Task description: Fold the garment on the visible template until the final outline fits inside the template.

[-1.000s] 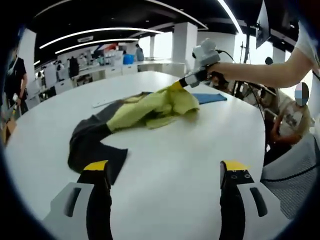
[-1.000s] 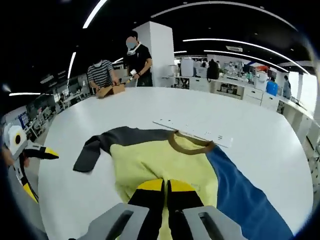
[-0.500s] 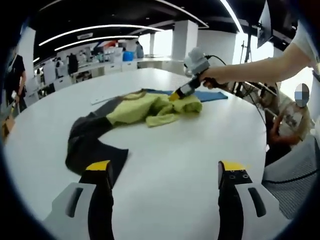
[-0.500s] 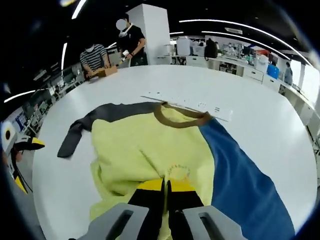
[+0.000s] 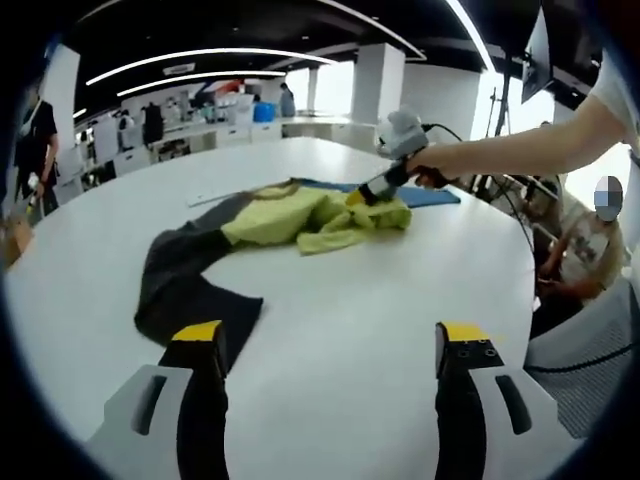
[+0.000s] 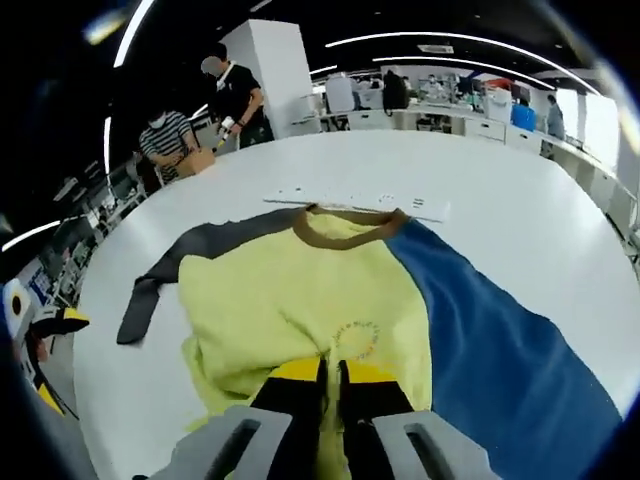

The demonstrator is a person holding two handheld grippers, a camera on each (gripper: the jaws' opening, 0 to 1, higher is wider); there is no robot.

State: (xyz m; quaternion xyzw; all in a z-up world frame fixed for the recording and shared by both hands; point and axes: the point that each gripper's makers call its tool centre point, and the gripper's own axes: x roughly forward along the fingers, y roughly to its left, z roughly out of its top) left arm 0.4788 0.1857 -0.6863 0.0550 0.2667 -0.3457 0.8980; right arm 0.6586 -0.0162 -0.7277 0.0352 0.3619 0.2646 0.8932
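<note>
On the round white table [image 5: 370, 300] lies a garment with a yellow body [image 5: 300, 215], a brown collar [image 6: 345, 225] and a dark grey sleeve [image 5: 185, 285] trailing toward me. A flat blue part [image 6: 490, 330] runs from the collar along the yellow body; I cannot tell whether it is a sleeve or a template sheet. My right gripper [image 6: 330, 375] is shut on the yellow hem, low over the table; the left gripper view shows it as the right gripper [image 5: 378, 188] in a hand. My left gripper [image 5: 328, 340] stands open above bare table, just short of the grey sleeve's end.
A white strip [image 6: 355, 200] lies just beyond the collar. Two people [image 6: 235, 95] work at the table's far end. A seated person [image 5: 590, 240] and a chair [image 5: 590, 350] are beside the table on the right. Desks fill the background.
The right gripper has come down from a raised hold to near the table with the yellow hem, and the yellow body lies flatter and more spread. The left gripper has stayed open.
</note>
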